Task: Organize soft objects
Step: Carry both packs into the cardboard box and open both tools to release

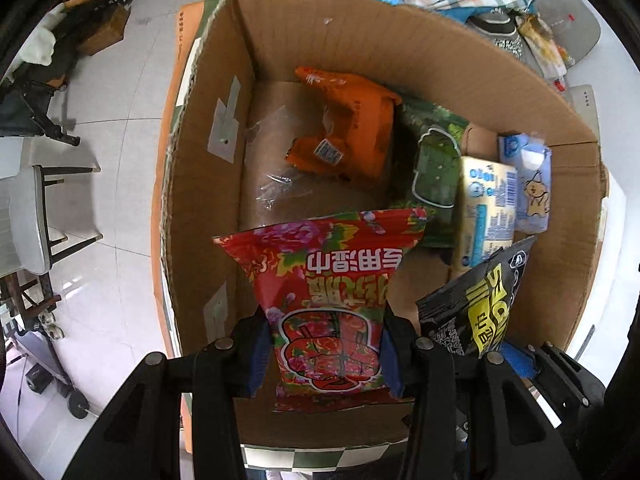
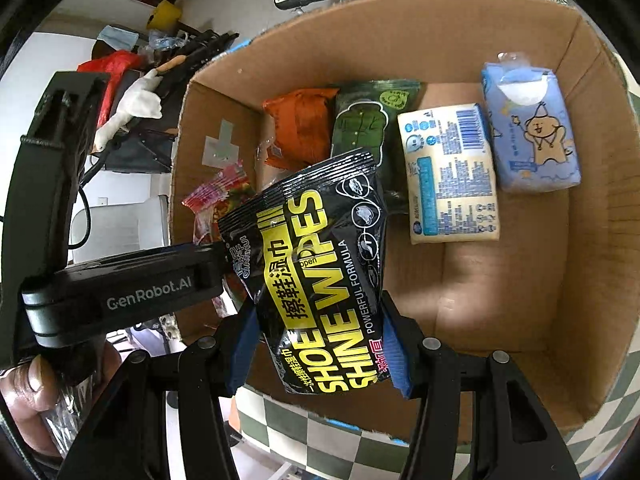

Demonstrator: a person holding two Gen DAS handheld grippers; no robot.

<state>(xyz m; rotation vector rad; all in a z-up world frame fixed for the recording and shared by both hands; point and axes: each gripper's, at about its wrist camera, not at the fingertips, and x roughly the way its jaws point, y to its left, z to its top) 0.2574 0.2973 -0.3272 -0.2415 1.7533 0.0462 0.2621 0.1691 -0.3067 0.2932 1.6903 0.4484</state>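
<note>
Left gripper [image 1: 325, 354] clamps red floral wipes pack [image 1: 324, 300], right gripper [image 2: 320, 344] clamps black shoe wipes pack [image 2: 320, 276], both over cardboard box [image 2: 560, 280].

Red floral wipes pack [image 1: 328, 308] hangs upright over the near left of the cardboard box [image 1: 400, 40], pinched at its lower end, and the glossy black-and-yellow shoe shine wipes pack [image 2: 320, 280] hangs tilted just to its right. Down on the box floor, a far row runs left to right: crumpled orange pack [image 2: 300, 132], dark green pack [image 2: 364, 128], pale yellow pack [image 2: 452, 176] lying flat, blue tissue pack [image 2: 528, 128] with a cartoon bear.
</note>
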